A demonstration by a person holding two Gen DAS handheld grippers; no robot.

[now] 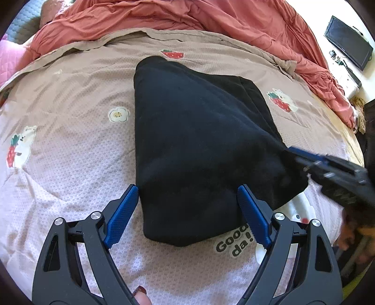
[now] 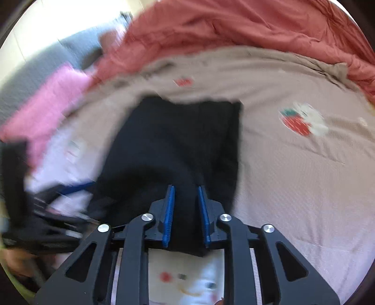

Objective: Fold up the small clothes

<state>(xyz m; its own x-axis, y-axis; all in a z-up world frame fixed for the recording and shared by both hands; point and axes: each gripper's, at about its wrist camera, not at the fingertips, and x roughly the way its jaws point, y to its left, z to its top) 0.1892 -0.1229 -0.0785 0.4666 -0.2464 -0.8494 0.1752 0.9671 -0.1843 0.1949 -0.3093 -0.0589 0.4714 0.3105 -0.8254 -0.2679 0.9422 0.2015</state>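
Observation:
A black folded garment (image 1: 199,131) lies on the printed bedsheet (image 1: 70,152), in the middle of the left wrist view. My left gripper (image 1: 188,187) stands wide open over its near edge, one blue pad (image 1: 124,211) on either side and neither pressing the cloth. My right gripper (image 1: 293,150) comes in from the right and pinches the garment's right corner, which is drawn toward it. In the blurred right wrist view the black garment (image 2: 178,140) fills the narrow gap of the right gripper (image 2: 185,187). The left gripper (image 2: 70,187) shows as a dark smear at the left.
A rumpled salmon quilt (image 1: 187,16) lies heaped across the far side of the bed. A pink pillow (image 2: 51,105) and a grey headboard (image 2: 77,47) sit at the far left. A dark monitor (image 1: 349,42) stands beyond the bed at the right. A person's fingertip (image 1: 140,295) shows at the bottom.

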